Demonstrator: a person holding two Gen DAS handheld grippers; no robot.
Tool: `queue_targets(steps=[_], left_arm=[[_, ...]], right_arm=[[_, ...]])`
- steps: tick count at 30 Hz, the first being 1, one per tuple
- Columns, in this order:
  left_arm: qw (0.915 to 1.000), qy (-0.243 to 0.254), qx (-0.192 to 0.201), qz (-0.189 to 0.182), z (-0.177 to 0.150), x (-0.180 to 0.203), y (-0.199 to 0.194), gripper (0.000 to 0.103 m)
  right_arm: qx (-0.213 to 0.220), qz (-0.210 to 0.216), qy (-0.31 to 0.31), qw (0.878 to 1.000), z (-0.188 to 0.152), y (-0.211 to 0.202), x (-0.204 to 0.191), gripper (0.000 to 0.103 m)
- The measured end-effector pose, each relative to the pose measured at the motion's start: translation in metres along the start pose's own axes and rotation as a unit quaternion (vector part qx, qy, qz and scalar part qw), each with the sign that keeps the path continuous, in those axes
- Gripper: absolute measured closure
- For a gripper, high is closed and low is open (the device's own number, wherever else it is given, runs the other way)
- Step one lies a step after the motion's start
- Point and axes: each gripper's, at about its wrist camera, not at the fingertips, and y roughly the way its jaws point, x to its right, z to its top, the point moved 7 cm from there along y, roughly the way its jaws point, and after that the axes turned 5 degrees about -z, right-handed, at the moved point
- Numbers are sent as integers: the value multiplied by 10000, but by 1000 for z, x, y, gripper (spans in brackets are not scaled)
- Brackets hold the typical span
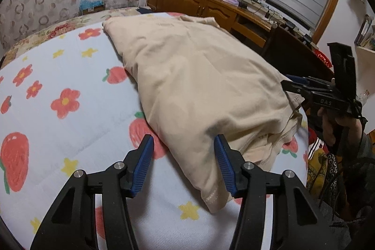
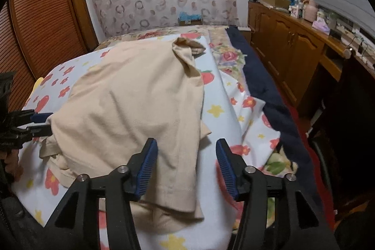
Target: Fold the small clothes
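One readable marking shows: "DAS" in pale letters on the black body of the right hand-held gripper (image 1: 290,83), whose own view shows its blue pads spread apart, empty. A beige garment (image 1: 201,76), soft and wrinkled, lies folded over itself on the bed's strawberry-and-flower blanket (image 1: 58,109). The left hand-held gripper (image 1: 184,166) gapes wide at its near hem, holding nothing.

- a beige garment (image 1: 199,86) (image 2: 131,104) of soft plain knit lies on a bed blanket.
- it is folded over itself in loose layers, wrinkled and bunched rather than flat.
- stitched hems show at its near edge; one far corner curls up.
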Motion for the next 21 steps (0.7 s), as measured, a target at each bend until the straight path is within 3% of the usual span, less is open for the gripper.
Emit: queue_targets(steps=[10, 13, 14, 16, 18, 19, 21], left_arm=[[10000, 25, -68, -44, -4, 4, 3, 48], [9999, 36, -58, -98, -3, 5, 4, 48], [9999, 37, -50, -133, -2, 6, 4, 52], [9998, 14, -54, -207, -2, 7, 5, 67], [9998, 13, -62, -209, 0, 5, 7, 89], [9996, 11, -58, -294, 1, 6, 6, 95], [9992, 37, 162, -362, 9, 8, -5, 96]], right_arm=[[-164, 438, -91, 9989, -4, 6, -16, 47], [-191, 445, -253, 9985, -2, 8, -24, 60], [-195, 451, -271, 9984, -1, 10, -27, 62], [-196, 525, -274, 9981, 1, 11, -28, 79], [-216, 680, -232, 9972, 3, 13, -27, 90], [-191, 754, -208, 9968, 3, 13, -25, 92], [-69, 826, -112, 9965, 6, 11, -22, 94]])
